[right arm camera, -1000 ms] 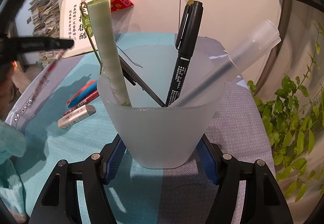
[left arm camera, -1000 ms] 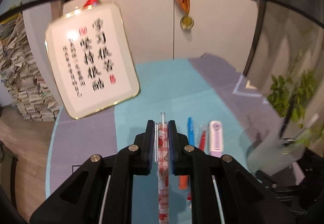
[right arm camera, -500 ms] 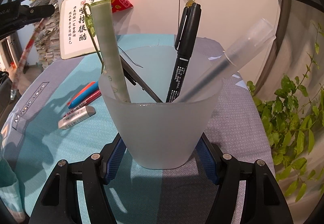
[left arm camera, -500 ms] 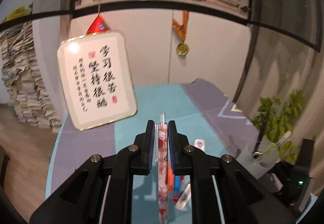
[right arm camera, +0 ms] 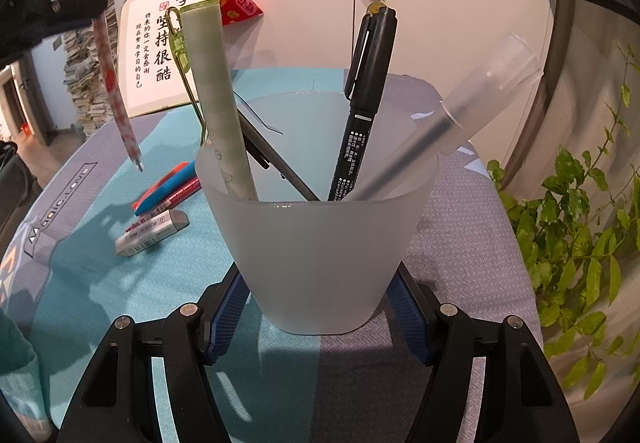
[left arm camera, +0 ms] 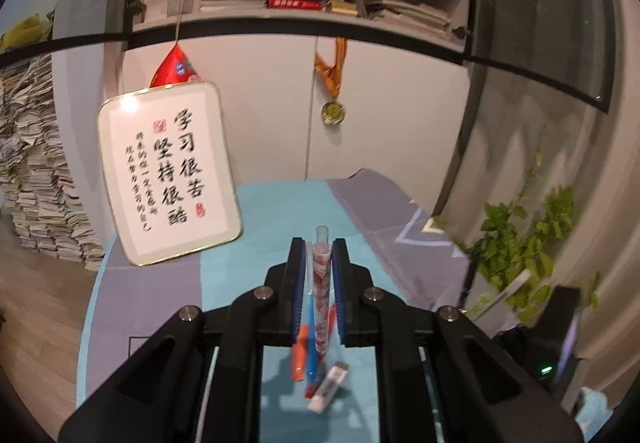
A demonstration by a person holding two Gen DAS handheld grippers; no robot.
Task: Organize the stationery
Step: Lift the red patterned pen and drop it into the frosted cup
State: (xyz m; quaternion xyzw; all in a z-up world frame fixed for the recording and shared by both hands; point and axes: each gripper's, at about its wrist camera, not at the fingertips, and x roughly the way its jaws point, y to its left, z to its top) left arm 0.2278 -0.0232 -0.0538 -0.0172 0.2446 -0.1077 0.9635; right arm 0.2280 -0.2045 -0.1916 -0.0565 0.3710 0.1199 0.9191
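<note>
My left gripper [left arm camera: 319, 243] is shut on a red-and-white patterned pen [left arm camera: 321, 295], held well above the table; from the right wrist view that pen [right arm camera: 114, 91] hangs tip-down at the upper left. My right gripper [right arm camera: 316, 295] is shut on a frosted plastic cup [right arm camera: 320, 243] standing on the cloth. In the cup lean a green pen [right arm camera: 212, 91], a black marker [right arm camera: 362, 99] and a frosted-cap pen [right arm camera: 452, 127]. On the cloth left of the cup lie a blue-and-orange pen [right arm camera: 164, 187], a red pen [right arm camera: 180, 193] and an eraser [right arm camera: 152, 233].
A framed calligraphy board [left arm camera: 168, 175] leans against the cabinet at the table's far side. A leafy plant [right arm camera: 576, 243] stands to the right of the table. Stacks of paper [left arm camera: 32, 179] rise at the left. The blue and grey cloth [right arm camera: 460, 243] covers the table.
My left gripper has risen with the patterned pen and tilted up, so the loose pens and eraser now lie lower in its view. The right gripper and cup have stayed still.
</note>
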